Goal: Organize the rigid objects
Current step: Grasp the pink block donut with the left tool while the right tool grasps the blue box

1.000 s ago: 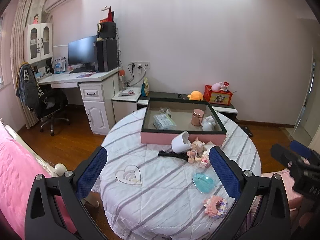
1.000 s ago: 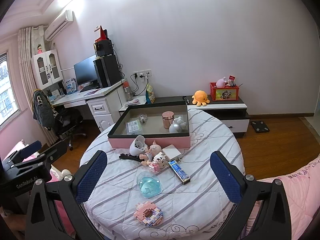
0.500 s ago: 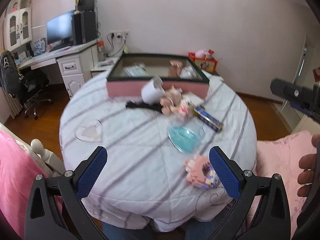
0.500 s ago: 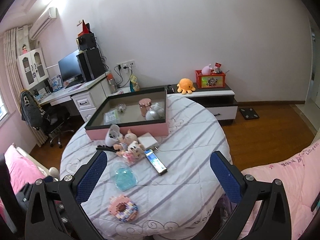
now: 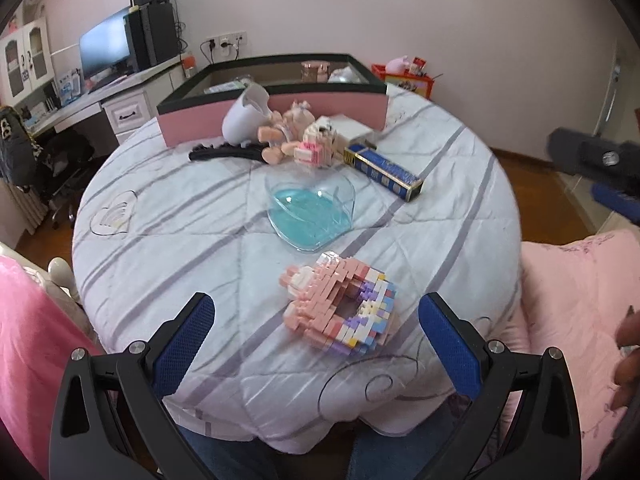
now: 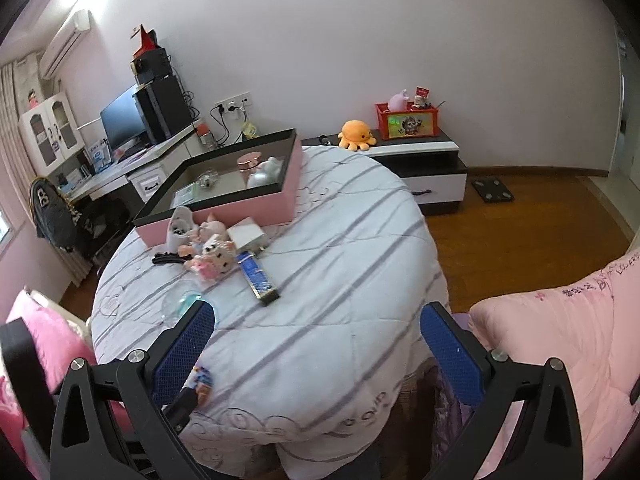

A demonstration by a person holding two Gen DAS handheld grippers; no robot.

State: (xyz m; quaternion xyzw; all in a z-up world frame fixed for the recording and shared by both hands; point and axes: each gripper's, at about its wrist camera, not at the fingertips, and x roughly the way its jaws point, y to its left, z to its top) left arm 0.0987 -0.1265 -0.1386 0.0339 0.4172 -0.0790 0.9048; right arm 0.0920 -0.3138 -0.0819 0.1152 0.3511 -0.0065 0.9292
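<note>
Round desk (image 5: 168,216) with a striped white quilt over it takes up most of both views. Lots of bare quilt on its right half and along the near edge, so room to move there; pink bedding crowds in on both sides. The pink tray with a dark rim (image 5: 280,110) sits at the far side, right up against the clutter.

Writing: the pink blanket (image 6: 580,320) at right has pink lettering, too warped to read. The blue box (image 5: 384,170) has print on it, but I can't make it out.

Left tool (image 5: 316,334) is spread wide and holding nothing, hanging just above the near edge with the pink block donut (image 5: 340,304) sitting on the quilt between its fingers, not touched. Right tool (image 6: 316,344) is also wide open and empty over the bare near-right quilt.

Then the smaller stuff: the clear heart dish with a blue bottom (image 5: 312,212) mid-desk, and beyond it the tipped white mug (image 5: 244,114), a doll (image 5: 280,136), a small block figure (image 5: 318,144) and a black hair clip (image 5: 224,154), bunched against the tray's front wall.
</note>
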